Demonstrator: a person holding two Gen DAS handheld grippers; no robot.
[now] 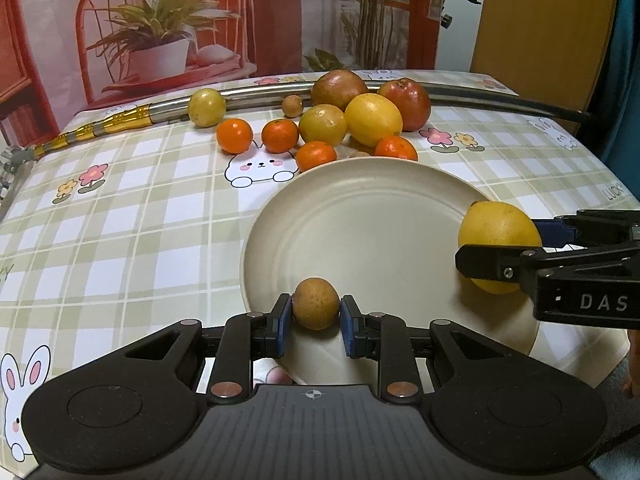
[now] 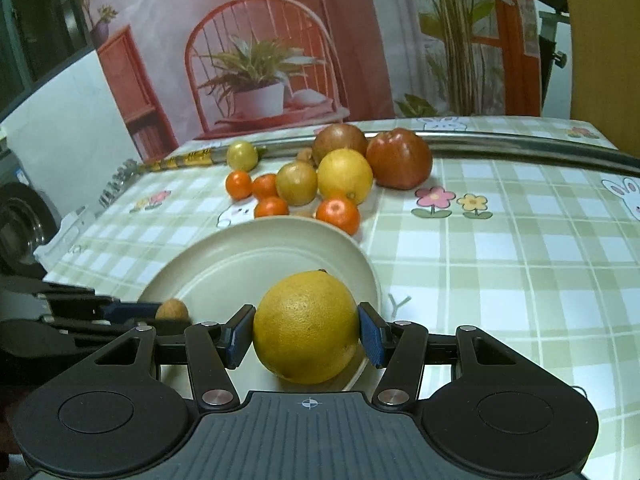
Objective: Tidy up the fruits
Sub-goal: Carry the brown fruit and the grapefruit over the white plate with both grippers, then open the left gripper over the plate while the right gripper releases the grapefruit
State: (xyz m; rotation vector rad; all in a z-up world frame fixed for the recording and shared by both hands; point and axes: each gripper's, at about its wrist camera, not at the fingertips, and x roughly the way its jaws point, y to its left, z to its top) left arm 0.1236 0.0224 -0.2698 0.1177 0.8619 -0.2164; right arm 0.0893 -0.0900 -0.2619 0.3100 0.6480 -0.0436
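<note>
My left gripper [image 1: 316,316] is shut on a small brown round fruit [image 1: 316,302], held over the near rim of a cream plate [image 1: 360,216]. In the right wrist view my right gripper [image 2: 306,334] is shut on a large yellow citrus [image 2: 306,326], above the plate's [image 2: 240,252] near right edge. The same citrus [image 1: 498,236] and right gripper [image 1: 516,248] show at the right of the left wrist view. The small brown fruit [image 2: 172,310] and the left gripper [image 2: 132,312] appear at the left of the right wrist view.
Beyond the plate lies a heap of fruit: several small oranges [image 1: 234,135], a yellow citrus [image 1: 373,119], two reddish apples [image 1: 406,103], green-yellow fruits [image 1: 207,107]. A curved metal rod [image 1: 256,94] with a gold handle runs along the back of the checked tablecloth [image 1: 120,220].
</note>
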